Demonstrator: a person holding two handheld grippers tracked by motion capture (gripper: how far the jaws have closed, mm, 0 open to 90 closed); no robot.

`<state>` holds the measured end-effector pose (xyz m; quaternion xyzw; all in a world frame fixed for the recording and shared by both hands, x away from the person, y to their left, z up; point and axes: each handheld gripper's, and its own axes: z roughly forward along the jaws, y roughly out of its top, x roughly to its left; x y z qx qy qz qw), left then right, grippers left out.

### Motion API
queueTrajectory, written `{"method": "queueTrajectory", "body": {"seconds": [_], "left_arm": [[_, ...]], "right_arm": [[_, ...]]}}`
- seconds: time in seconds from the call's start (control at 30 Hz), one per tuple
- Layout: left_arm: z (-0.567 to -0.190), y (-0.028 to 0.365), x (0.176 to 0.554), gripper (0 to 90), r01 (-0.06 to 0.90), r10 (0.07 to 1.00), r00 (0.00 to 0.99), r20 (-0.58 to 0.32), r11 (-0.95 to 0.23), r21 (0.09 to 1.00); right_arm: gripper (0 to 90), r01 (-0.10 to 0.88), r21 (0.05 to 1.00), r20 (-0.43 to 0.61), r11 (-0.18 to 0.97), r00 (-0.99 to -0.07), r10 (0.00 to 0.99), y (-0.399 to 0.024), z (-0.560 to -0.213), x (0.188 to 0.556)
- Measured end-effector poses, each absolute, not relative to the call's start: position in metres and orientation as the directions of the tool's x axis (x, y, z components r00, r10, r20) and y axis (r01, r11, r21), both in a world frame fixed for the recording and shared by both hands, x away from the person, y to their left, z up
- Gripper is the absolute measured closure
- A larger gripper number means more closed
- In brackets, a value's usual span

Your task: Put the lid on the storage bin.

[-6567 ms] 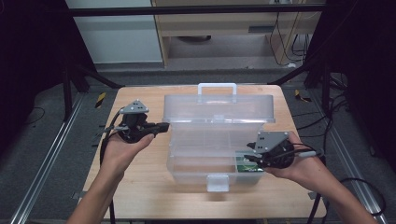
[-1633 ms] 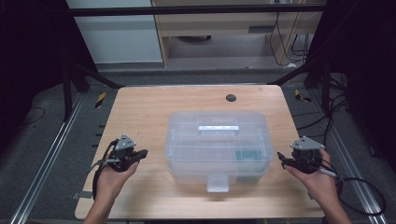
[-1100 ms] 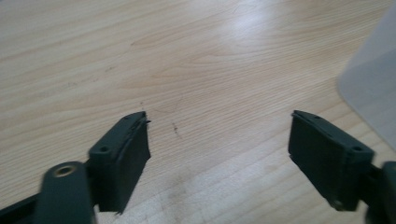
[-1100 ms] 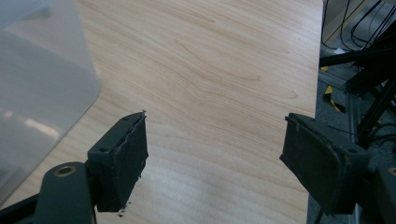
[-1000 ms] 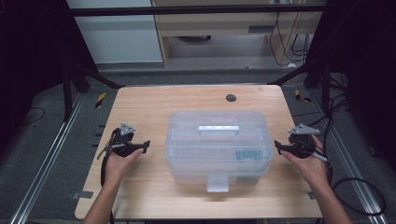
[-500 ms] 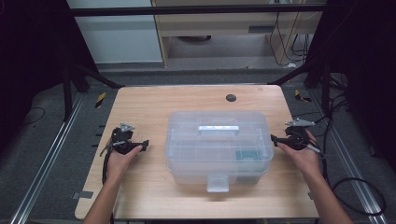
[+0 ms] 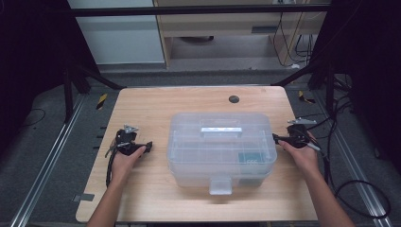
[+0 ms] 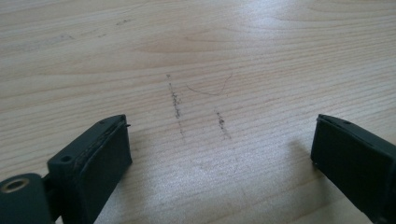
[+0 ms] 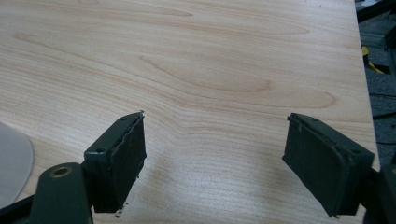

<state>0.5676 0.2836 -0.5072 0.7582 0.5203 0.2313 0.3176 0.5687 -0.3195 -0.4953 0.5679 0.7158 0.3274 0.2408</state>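
A clear plastic toolbox (image 7: pixel 221 146) stands shut in the middle of the wooden table (image 7: pixel 156 106), with its handle (image 7: pixel 221 130) flat on the lid and its latch (image 7: pixel 221 183) facing the person. My left gripper (image 7: pixel 148 146) rests low on the table to the left of the box, pointing at it, with a gap between them. Its jaws have just been opening and stand wide over bare wood (image 8: pixel 219 158). My right gripper (image 7: pixel 275 138) sits at the box's right side, its tips close to the wall. It is open, with nothing between its jaws (image 9: pixel 215 154).
A small black round spot (image 7: pixel 233 99) lies on the table behind the box. Cables (image 7: pixel 359 189) trail off the right edge onto the floor. A corner of the box (image 9: pixel 11 163) shows at the left in the right gripper view. Metal rails run along the table's left side.
The box's lid, up in the oldest frame, is down. Both hands have moved away from the front edge along the box's sides, and the right gripper has come closer to the box.
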Motion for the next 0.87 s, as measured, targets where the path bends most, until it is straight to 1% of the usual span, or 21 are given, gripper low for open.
{"method": "queueTrajectory", "body": {"seconds": [0.23,0.3,0.47,0.53,0.57,0.67,0.7,0.87], "left_arm": [[-0.507,0.283,0.568,2.8,0.643,0.935,0.353,0.020,-0.258,0.721],[-0.507,0.283,0.568,2.8,0.642,0.935,0.353,0.020,-0.258,0.722],[-0.507,0.283,0.568,2.7,0.643,0.936,0.353,0.019,-0.257,0.722],[-0.507,0.284,0.568,2.6,0.644,0.936,0.352,0.018,-0.256,0.721],[-0.507,0.284,0.568,1.8,0.650,0.940,0.341,0.019,-0.250,0.718],[-0.507,0.283,0.568,0.7,0.655,0.945,0.328,0.020,-0.242,0.716],[-0.507,0.283,0.568,0.0,0.657,0.946,0.324,0.020,-0.240,0.715],[-0.507,0.283,0.568,0.0,0.660,0.947,0.320,0.019,-0.237,0.713]], "right_arm": [[19.4,0.670,0.732,0.041,0.124,-0.225,0.973,-0.317,-0.505,0.572],[18.3,0.662,0.741,0.046,0.109,-0.212,0.976,-0.315,-0.508,0.572],[15.7,0.646,0.755,0.029,0.117,-0.211,0.977,-0.313,-0.510,0.572],[12.0,0.654,0.745,0.004,0.131,-0.202,0.979,-0.308,-0.511,0.573],[6.9,0.664,0.738,0.009,0.123,-0.192,0.981,-0.307,-0.511,0.574],[4.3,0.672,0.732,0.007,0.109,-0.167,0.986,-0.306,-0.511,0.573],[1.6,0.679,0.727,0.000,0.101,-0.146,0.989,-0.304,-0.512,0.574],[0.6,0.686,0.723,0.004,0.087,-0.129,0.992,-0.302,-0.512,0.569]]}}
